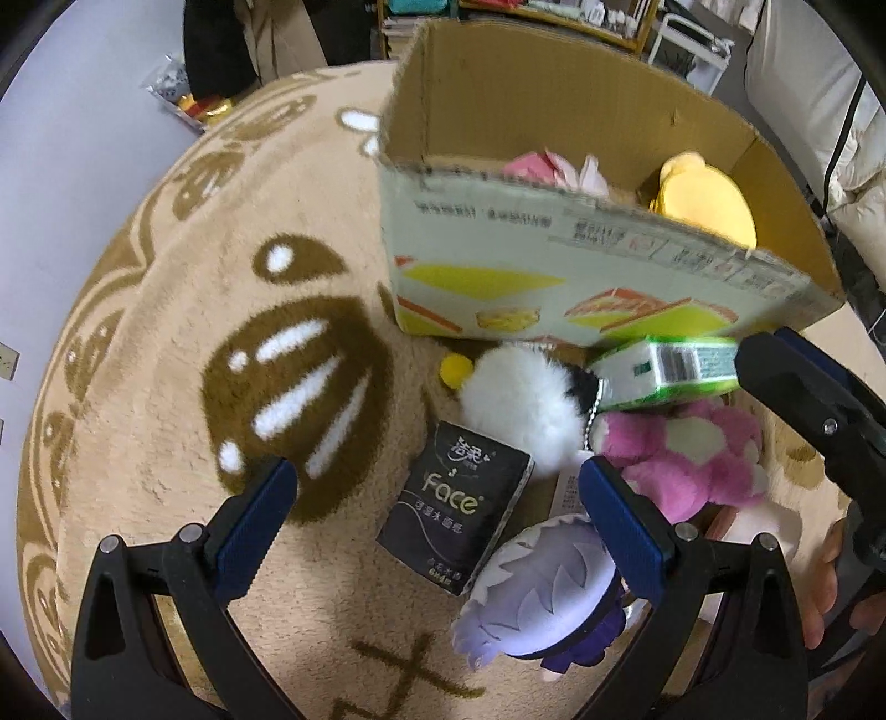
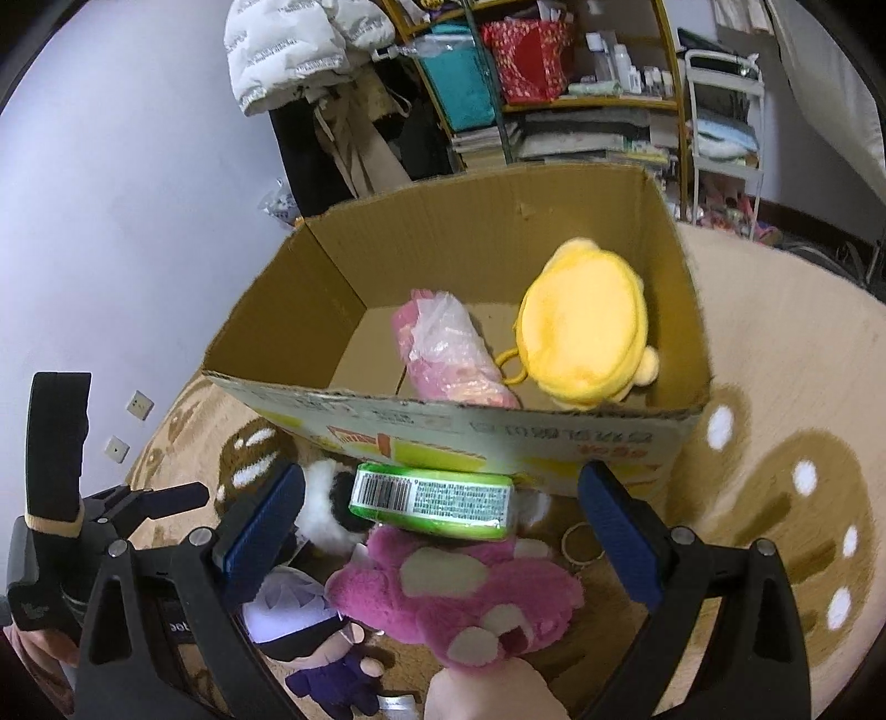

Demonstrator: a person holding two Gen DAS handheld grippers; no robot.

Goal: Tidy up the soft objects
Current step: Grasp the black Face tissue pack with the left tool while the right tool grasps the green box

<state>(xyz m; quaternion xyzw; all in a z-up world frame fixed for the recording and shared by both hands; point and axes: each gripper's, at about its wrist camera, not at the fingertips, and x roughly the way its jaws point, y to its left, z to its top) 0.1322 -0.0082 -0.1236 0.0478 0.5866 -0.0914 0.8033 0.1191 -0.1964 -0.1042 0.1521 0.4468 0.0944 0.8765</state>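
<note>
An open cardboard box [image 1: 554, 260] [image 2: 498, 426] stands on the rug and holds a yellow plush [image 2: 587, 332] and a pink bagged soft item [image 2: 448, 349]. In front of it lie a white and black fluffy toy [image 1: 520, 399], a green tissue pack [image 1: 664, 368] [image 2: 432, 501], a pink plush bear [image 1: 681, 454] [image 2: 470, 592], a black "Face" tissue pack [image 1: 454, 509] and a purple-haired doll [image 1: 548, 598] [image 2: 299, 615]. My left gripper [image 1: 437, 493] is open above the black pack and doll. My right gripper [image 2: 443, 531] is open above the pink bear and green pack.
A round beige rug [image 1: 221, 332] with brown bear pattern covers the floor. A small yellow ball [image 1: 455, 368] lies by the box. Shelves [image 2: 554, 83] with clutter, a white rack [image 2: 720, 127] and a hanging jacket [image 2: 299, 44] stand behind the box.
</note>
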